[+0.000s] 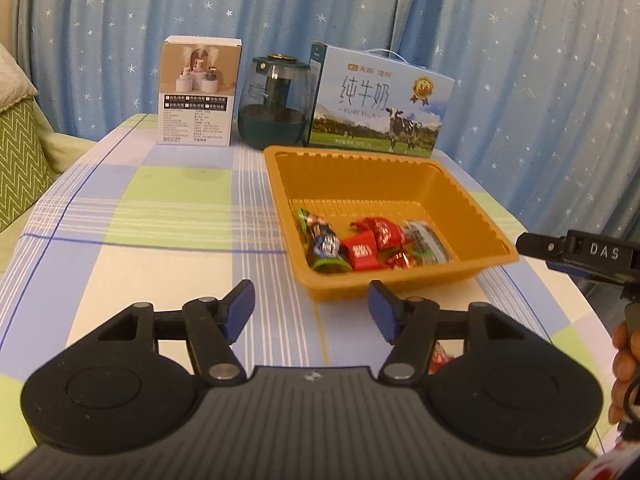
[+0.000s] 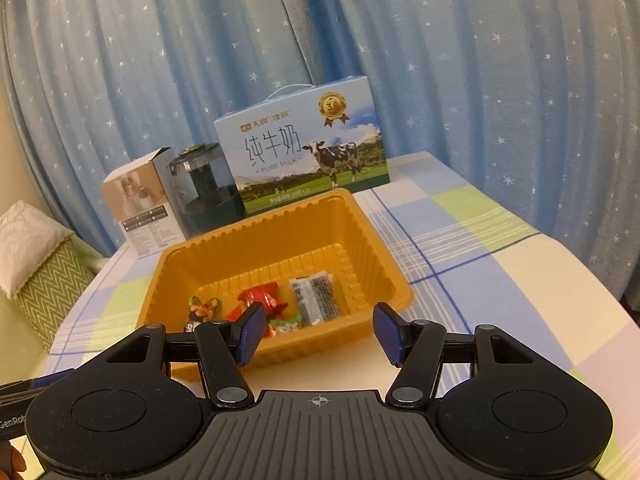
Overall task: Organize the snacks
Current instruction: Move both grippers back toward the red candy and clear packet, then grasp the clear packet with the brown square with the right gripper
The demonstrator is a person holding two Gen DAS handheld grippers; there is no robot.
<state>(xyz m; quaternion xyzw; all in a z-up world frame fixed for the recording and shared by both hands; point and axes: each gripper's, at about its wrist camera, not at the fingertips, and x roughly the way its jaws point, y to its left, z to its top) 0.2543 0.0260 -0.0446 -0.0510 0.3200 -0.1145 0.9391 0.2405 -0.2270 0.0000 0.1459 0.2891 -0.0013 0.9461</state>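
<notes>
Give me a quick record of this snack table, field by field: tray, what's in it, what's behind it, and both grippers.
tray: orange, on checked tablecloth
contents: wrapped snacks, bunched at the near end
behind tray: milk carton, dark jar, white box
loose snack: red wrapper on the cloth, partly hidden
left gripper: jaws open, empty
right gripper: jaws open, empty

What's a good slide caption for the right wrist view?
Open right gripper hovers before the orange tray of wrapped snacks, milk carton behind.
</notes>
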